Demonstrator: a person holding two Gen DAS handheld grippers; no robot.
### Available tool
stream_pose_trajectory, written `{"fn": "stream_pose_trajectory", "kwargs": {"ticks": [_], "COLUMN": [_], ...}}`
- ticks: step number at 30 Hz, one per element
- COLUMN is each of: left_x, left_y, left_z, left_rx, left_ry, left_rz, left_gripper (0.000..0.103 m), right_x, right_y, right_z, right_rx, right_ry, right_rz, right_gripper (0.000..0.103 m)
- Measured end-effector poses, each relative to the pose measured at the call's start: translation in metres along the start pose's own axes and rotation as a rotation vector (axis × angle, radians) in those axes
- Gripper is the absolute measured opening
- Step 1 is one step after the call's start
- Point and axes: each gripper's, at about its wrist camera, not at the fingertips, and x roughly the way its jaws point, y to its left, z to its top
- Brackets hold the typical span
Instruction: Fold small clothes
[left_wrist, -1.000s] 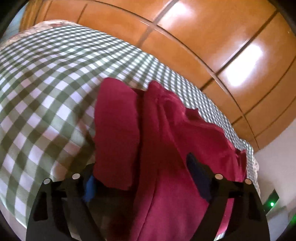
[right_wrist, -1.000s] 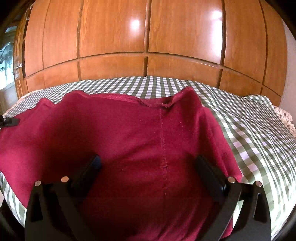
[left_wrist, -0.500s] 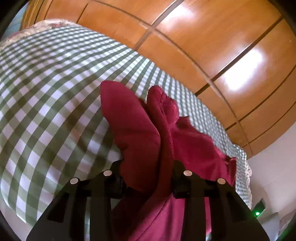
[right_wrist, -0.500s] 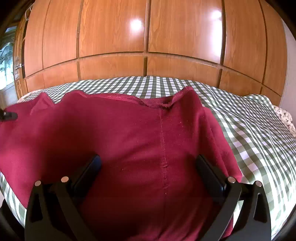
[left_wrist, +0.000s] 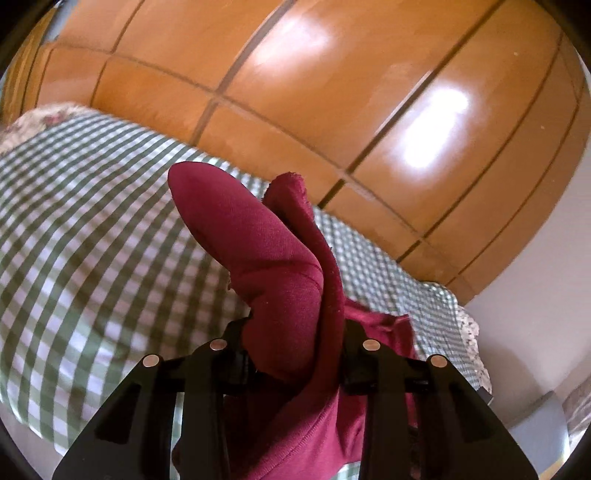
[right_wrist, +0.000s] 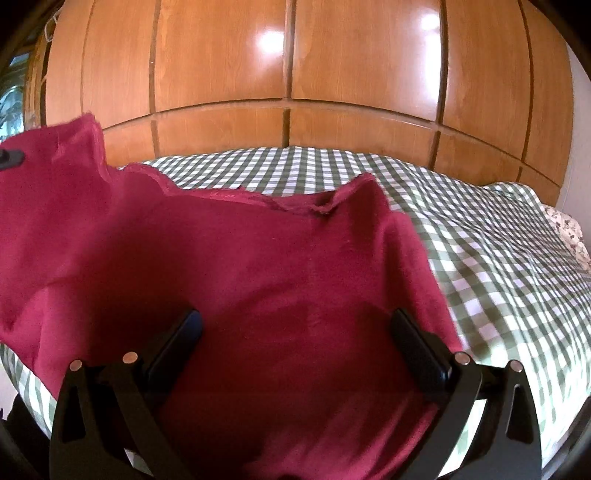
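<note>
A dark red garment (right_wrist: 295, 266) lies spread on the green-checked bedcover (right_wrist: 498, 280). In the left wrist view my left gripper (left_wrist: 295, 332) is shut on a bunched fold of the garment (left_wrist: 258, 251), which stands up between the fingers and is lifted off the bed. In the right wrist view that raised corner shows at the far left, with the left gripper's tip (right_wrist: 11, 158) beside it. My right gripper (right_wrist: 295, 328) hovers low over the garment's near part, jaws wide open, nothing pinched between them.
A wooden panelled wardrobe (right_wrist: 295, 74) runs along the far side of the bed. A floral pillow (right_wrist: 569, 232) lies at the bed's right end. A pale wall (left_wrist: 535, 314) stands to the right in the left wrist view. Bare checked cover (left_wrist: 92, 240) extends left of the garment.
The left gripper closed on a fold of the red garment and lifted it, so the garment's left corner now hangs above the bed. The right gripper stayed in place, open.
</note>
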Motion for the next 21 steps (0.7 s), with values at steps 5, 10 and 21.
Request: {"fn": "stream_pose_trajectory", "kwargs": {"ticks": [5,10,21], "left_x": [0.001,0.008,0.040], "left_y": [-0.032,-0.062,-0.119], "left_z": [0.002,0.002,-0.016], "left_rx": [0.040,0.088,0.240], "left_ry": [-0.005,0.011,0.091], "left_rz": [-0.054,-0.091,-0.063], "left_gripper": [0.031,0.031,0.031], "right_x": [-0.015,-0.013,-0.001], "right_y": [-0.018,-0.055,-0.074], "right_z": [0.004,0.007,-0.010], "right_rx": [0.025,0.145,0.254], "right_ry": [-0.014,0.063,0.138], "right_rz": [-0.062,-0.145,-0.069], "right_gripper": [0.101,0.101,0.101]}}
